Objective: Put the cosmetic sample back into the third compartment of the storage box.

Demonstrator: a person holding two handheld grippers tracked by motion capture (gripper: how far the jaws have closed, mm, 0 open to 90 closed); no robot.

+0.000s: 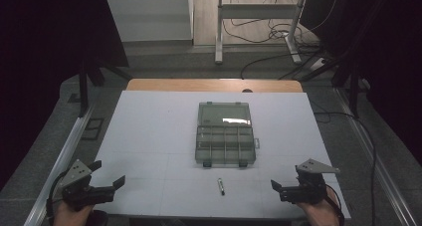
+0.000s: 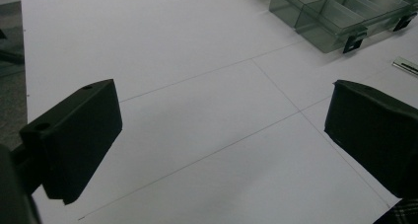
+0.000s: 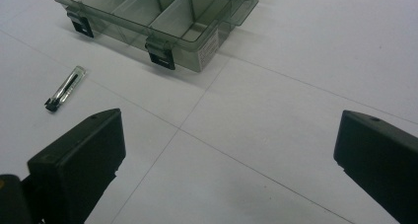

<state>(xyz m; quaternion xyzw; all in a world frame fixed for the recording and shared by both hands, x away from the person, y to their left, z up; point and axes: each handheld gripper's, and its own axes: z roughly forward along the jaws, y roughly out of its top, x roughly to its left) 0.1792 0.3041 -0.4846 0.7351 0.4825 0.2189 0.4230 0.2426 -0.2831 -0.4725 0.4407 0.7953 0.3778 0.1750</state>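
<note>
The box (image 1: 225, 134) lies open mid-table, lid (image 1: 223, 114) folded back on its far side; every compartment visible looks empty. A small pen-like item (image 1: 220, 186) lies just in front of the box, untouched. Nothing seems begun yet. The left gripper (image 1: 107, 176) and right gripper (image 1: 286, 177) wait well apart from the box at the near edge, jaws spread, holding nothing.

i see dim, soft frames; dark vignette left and right, glare on the box lid (image 1: 224, 113), near jaws blurred.
</note>
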